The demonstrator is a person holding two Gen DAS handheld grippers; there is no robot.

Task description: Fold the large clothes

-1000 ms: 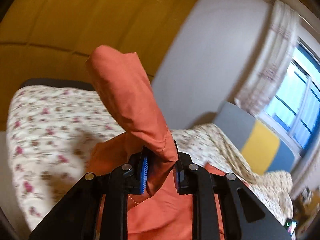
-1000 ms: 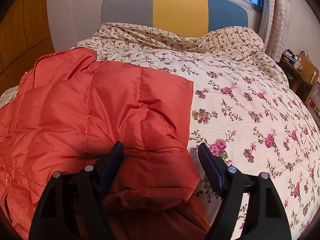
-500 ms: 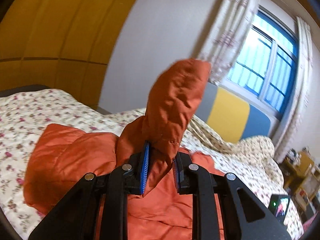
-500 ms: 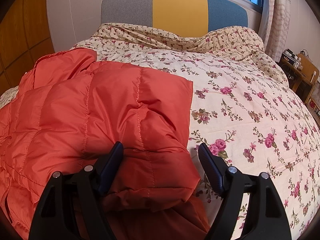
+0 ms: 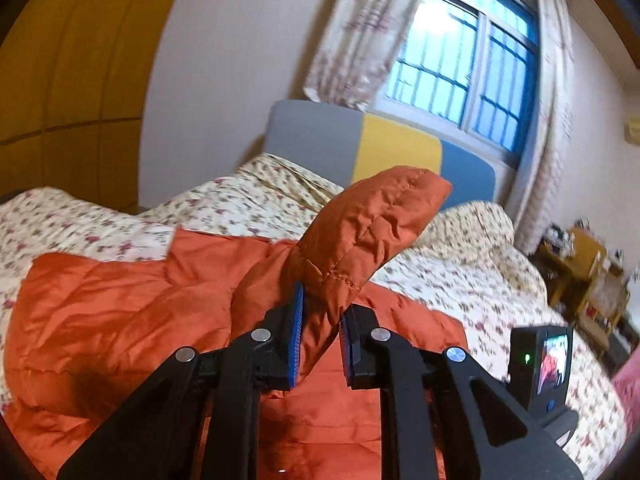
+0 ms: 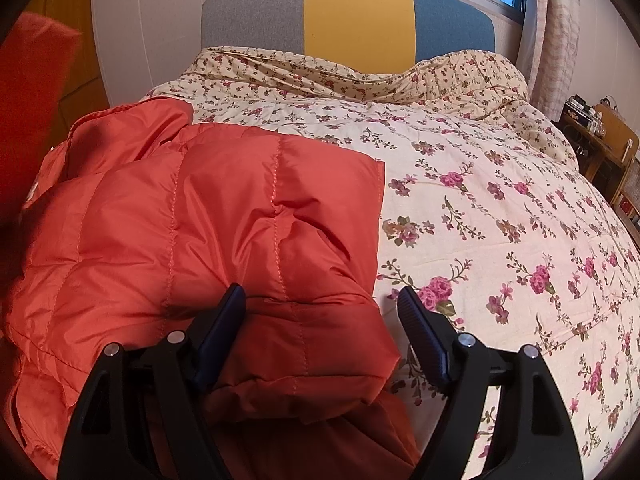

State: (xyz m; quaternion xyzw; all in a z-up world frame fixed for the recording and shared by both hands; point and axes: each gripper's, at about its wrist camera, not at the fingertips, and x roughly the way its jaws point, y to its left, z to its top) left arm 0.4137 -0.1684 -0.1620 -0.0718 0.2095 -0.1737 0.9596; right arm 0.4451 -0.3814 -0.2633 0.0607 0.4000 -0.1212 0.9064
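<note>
An orange quilted jacket (image 6: 224, 220) lies on the left half of a floral bed. My left gripper (image 5: 320, 308) is shut on the jacket's sleeve (image 5: 368, 224) and holds it raised above the jacket body (image 5: 120, 308), cuff pointing toward the headboard. My right gripper (image 6: 322, 304) is open, its jaws on either side of a folded sleeve section resting on the jacket, not squeezing it. The raised sleeve shows as a blurred orange shape at the left edge of the right wrist view (image 6: 32, 92).
The floral bedspread (image 6: 500, 208) stretches to the right of the jacket. A grey, yellow and blue headboard (image 6: 352, 20) stands at the far end under a window (image 5: 464, 76). A wooden side table with clutter (image 6: 600, 140) stands at the right. Yellow wall panels (image 5: 68, 80) are on the left.
My left gripper has swung the held sleeve from the yellow wall side toward the headboard and window. My right gripper and the jacket part under it have not moved.
</note>
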